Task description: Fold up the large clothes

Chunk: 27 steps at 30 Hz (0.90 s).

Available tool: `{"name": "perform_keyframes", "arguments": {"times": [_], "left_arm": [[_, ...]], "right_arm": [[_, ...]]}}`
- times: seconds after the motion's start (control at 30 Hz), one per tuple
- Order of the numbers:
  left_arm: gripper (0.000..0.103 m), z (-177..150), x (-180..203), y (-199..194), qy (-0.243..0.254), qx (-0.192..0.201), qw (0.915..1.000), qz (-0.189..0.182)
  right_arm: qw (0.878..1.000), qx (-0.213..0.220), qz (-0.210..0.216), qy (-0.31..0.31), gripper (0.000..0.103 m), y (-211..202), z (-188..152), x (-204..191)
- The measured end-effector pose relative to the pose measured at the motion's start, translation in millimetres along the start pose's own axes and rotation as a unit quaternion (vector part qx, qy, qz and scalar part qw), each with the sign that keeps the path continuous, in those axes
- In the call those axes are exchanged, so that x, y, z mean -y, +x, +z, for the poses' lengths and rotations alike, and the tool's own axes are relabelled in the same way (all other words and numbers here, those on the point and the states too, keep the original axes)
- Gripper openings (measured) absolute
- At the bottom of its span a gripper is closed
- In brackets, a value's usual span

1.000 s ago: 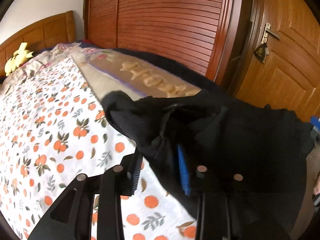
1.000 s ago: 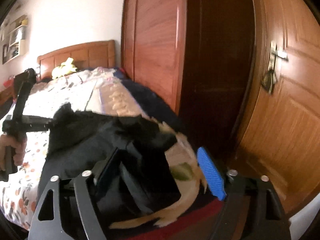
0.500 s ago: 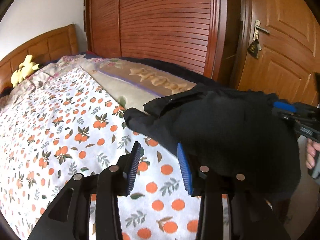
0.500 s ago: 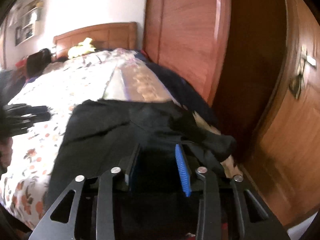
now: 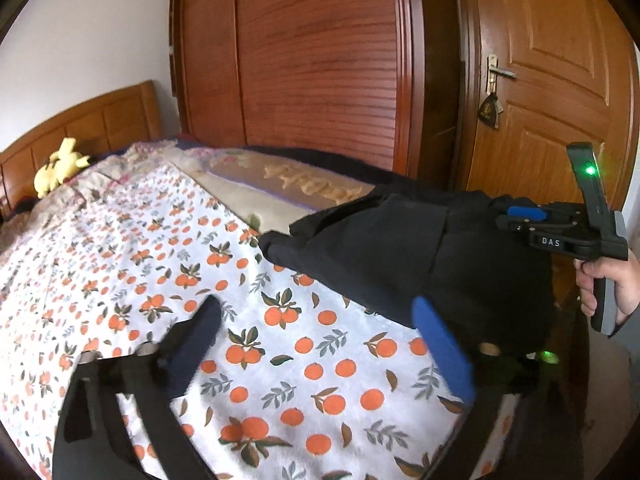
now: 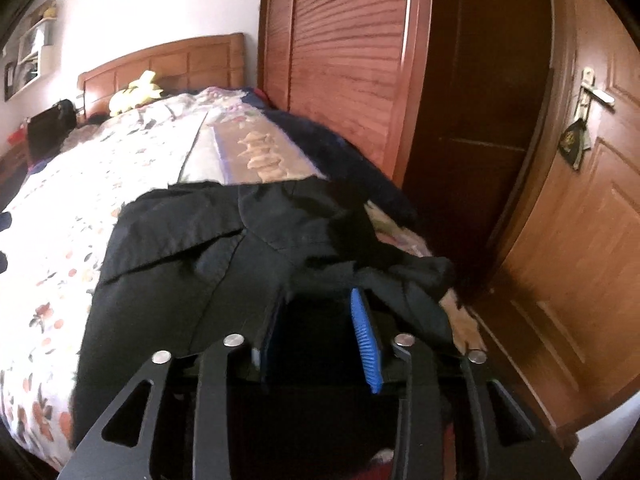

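Left wrist – left gripper [image 5: 320,344] agape, black garment [image 5: 420,256] on bed [image 5: 120,264]
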<state>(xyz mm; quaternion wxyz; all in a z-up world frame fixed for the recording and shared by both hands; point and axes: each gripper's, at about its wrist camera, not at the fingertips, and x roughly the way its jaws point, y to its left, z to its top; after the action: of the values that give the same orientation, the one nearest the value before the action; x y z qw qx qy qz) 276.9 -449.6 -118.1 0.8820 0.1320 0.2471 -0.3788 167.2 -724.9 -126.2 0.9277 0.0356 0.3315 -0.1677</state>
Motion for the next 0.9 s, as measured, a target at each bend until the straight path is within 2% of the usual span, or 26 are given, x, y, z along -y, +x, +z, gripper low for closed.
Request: {"name": "perform_keyframes", "arguments": {"times": [0.1,0.2,0.53,0.7,0.9], "left_arm": [[0.101,-1,1,-21,-0.002,0.008,1.0000,0.005],[0.101,-2,-2,-41,-0.007,0.015,0.9998,0.011],[0.101,-28,-26,-100,-0.039,0.025,0.9987,0.021],[0.101,-52,-50,-127,-0.052,0.017,0.9972,0.051],[0.101,-82,-84,-161,-0.080,0.005,0.9930,0.087]], "right_arm": [[1.000,0.019,0.002,-0.002,0.051,-22,0,-11],[1.000,0.029,0.008,-0.005,0.056,-40,-2,-25],[0.996,0.049,0.070,-0.008,0.077,-71,-6,-93],[0.993,0.058,0.102,-0.018,0.090,-76,-9,-143],[0.989,0.066,0.129,-0.040,0.095,-83,-17,-203]]}}
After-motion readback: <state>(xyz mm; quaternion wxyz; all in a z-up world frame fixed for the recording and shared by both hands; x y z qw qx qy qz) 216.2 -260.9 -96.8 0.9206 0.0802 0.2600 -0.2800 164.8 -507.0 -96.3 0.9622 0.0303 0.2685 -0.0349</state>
